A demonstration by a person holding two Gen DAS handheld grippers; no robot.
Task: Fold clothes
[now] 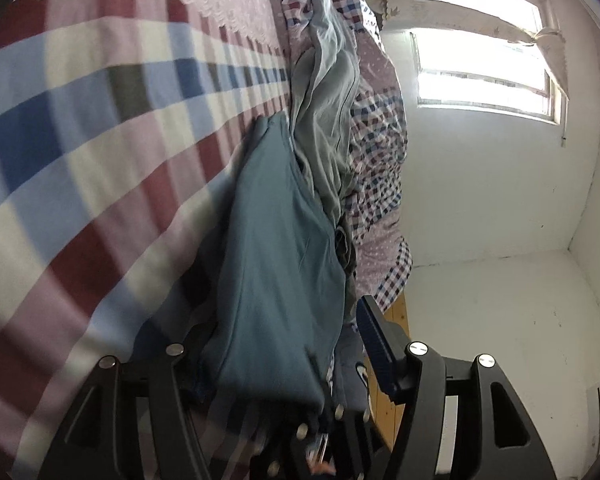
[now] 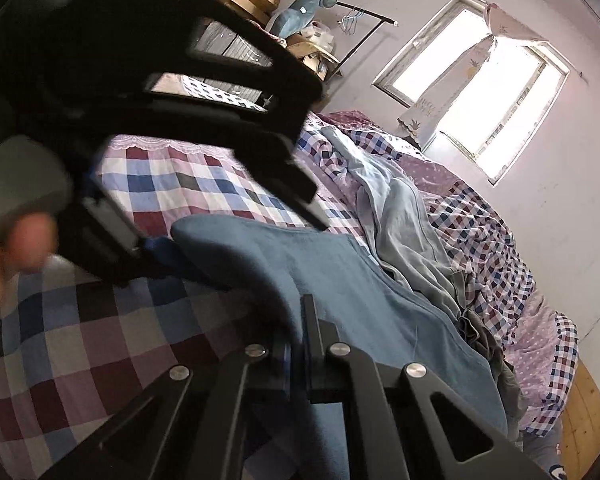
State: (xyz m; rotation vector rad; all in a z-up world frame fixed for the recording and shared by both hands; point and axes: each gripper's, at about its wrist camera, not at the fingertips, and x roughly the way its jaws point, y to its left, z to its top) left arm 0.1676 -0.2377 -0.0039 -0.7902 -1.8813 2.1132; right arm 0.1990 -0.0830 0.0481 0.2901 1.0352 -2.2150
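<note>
Clearly both grippers were engaged with one teal garment (image 2: 340,280) over the checked bedsheet (image 2: 172,184).

Right gripper (image 2: 296,344): fingers pressed together, pinching a ridge of the teal cloth that rose between them. From the pinch the cloth spread ahead and to the right of the fingertips, lying against a pale grey-blue garment (image 2: 404,232) heaped on the rumpled quilt (image 2: 496,240).

Left gripper (image 1: 300,360): fingers spread wide. One blue-padded finger (image 1: 374,344) stood clear at the right; the other was hidden under the teal garment (image 1: 276,248), which draped between and over them. Whether the cloth was gripped or only resting there, I could not tell. In the right wrist view the left gripper (image 2: 236,152) hung above the far corner of the cloth, a hand (image 2: 16,248) blurred at its handle.

Risks, as judged:
- Left side may not have been secured; if lifted, that corner could slide off and the fold would go crooked.
- The teal edge touched the grey-blue garment; a pull could drag the two together.
- Only a narrow ridge sat in the right pinch; a sharp tug could strip it out.

Look of the garment: plain teal, soft, matte, no print visible. Partly raised, with a long sagging fold between the grippers, its lower end on the sheet. Garment type not determinable.
</note>
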